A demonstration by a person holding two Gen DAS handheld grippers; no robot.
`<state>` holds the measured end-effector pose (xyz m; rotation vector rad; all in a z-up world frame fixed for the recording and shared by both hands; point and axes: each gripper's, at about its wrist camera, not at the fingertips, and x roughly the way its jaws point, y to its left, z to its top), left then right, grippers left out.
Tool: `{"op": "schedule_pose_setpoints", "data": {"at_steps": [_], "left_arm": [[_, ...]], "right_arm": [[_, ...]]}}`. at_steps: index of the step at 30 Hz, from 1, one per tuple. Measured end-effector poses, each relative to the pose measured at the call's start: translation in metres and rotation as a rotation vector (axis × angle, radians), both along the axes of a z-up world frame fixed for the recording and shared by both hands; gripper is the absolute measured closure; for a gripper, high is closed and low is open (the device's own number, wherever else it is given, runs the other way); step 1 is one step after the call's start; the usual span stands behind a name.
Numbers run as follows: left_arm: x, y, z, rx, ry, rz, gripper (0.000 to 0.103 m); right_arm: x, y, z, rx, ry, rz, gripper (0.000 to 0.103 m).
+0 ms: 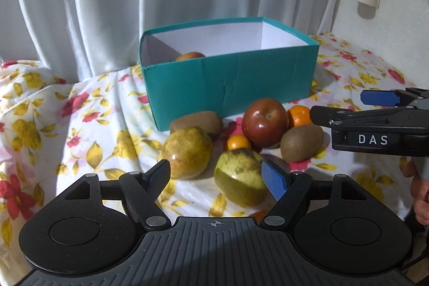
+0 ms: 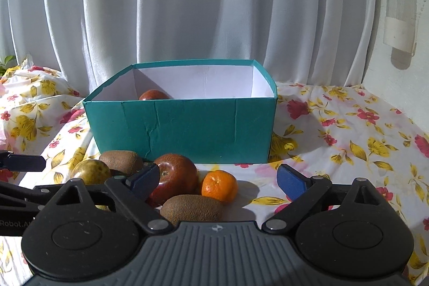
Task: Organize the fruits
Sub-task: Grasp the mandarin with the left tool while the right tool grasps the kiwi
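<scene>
A teal box (image 1: pixel 228 87) stands on the flowered cloth with one reddish fruit (image 1: pixel 191 55) inside; it shows in the right wrist view too (image 2: pixel 187 130). In front lie two yellow-green pears (image 1: pixel 187 152) (image 1: pixel 241 178), two kiwis (image 1: pixel 197 122) (image 1: pixel 301 142), a red apple (image 1: pixel 265 122), a mandarin (image 1: pixel 299 115) and a small orange (image 1: pixel 238 142). My left gripper (image 1: pixel 217 176) is open, its fingers around the nearer pear. My right gripper (image 2: pixel 218 178) is open above the apple (image 2: pixel 175 178), mandarin (image 2: pixel 219 185) and kiwi (image 2: pixel 191 208).
A white curtain (image 1: pixel 134 4) hangs behind the table. The flowered cloth (image 2: pixel 348 130) stretches right of the box. A white wall with a fixture (image 2: pixel 399 26) is at the right. The cloth bunches up at the left (image 1: pixel 26 87).
</scene>
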<state>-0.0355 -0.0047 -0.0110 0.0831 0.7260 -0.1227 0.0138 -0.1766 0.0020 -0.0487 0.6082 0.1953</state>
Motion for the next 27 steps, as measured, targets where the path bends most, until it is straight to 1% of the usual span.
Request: {"op": "schedule_pose_setpoints", "data": {"at_steps": [3,10,11,15,19,20,23,25,27], "left_arm": [[-0.01,-0.003,-0.009,-0.007,0.033,-0.013,0.026],[-0.022,-0.014,-0.028,0.003,0.077,-0.043,0.03],[-0.023,-0.014,-0.031,-0.005,0.076,-0.046,0.029],[-0.026,-0.015,-0.036,-0.03,0.056,-0.046,0.028],[-0.027,-0.017,-0.04,-0.044,0.048,-0.061,0.028],[-0.026,-0.019,-0.041,-0.042,0.05,-0.071,0.028],[-0.025,-0.025,-0.045,-0.031,0.06,-0.104,0.029],[-0.023,-0.027,-0.048,-0.034,0.066,-0.121,0.032],[-0.02,-0.031,-0.053,-0.019,0.091,-0.131,0.043]], "right_arm": [[-0.005,0.0,-0.007,-0.006,0.025,0.008,0.013],[-0.007,0.003,-0.027,-0.015,0.067,0.03,0.013],[-0.006,0.004,-0.03,-0.017,0.071,0.031,0.013],[-0.002,0.009,-0.041,-0.027,0.081,0.042,0.013],[0.005,0.012,-0.053,-0.031,0.101,0.051,0.018],[0.007,0.013,-0.056,-0.029,0.105,0.056,0.021],[0.011,0.016,-0.061,-0.021,0.121,0.079,0.025],[0.013,0.018,-0.064,-0.021,0.128,0.096,0.031],[0.015,0.019,-0.066,-0.02,0.134,0.108,0.036]]}}
